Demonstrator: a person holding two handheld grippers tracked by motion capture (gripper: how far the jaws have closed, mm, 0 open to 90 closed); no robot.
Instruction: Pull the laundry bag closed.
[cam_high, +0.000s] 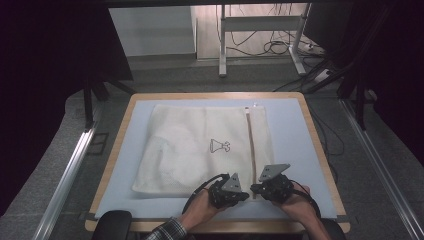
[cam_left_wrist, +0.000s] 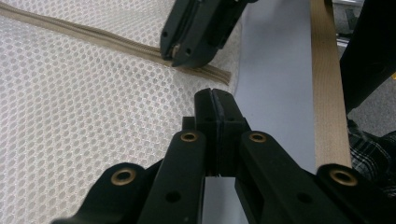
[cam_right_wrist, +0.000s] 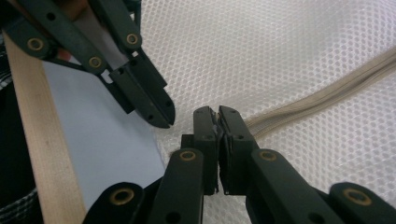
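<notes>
A white mesh bag (cam_high: 200, 150) lies flat on the blue mat (cam_high: 295, 130) of the table (cam_high: 320, 145), its tan zipper (cam_high: 251, 145) running toward the near edge. At that near edge, the left gripper (cam_high: 239, 196) has its jaws pressed together at the bag's hem, just left of the zipper's end; whether mesh is pinched between them I cannot tell. Right beside it, the right gripper (cam_high: 256, 189) sits on the zipper's near end, jaws clamped on the zipper there.

Closed hand-held gripper (cam_left_wrist: 215, 100) over mesh bag (cam_left_wrist: 84, 116)
</notes>
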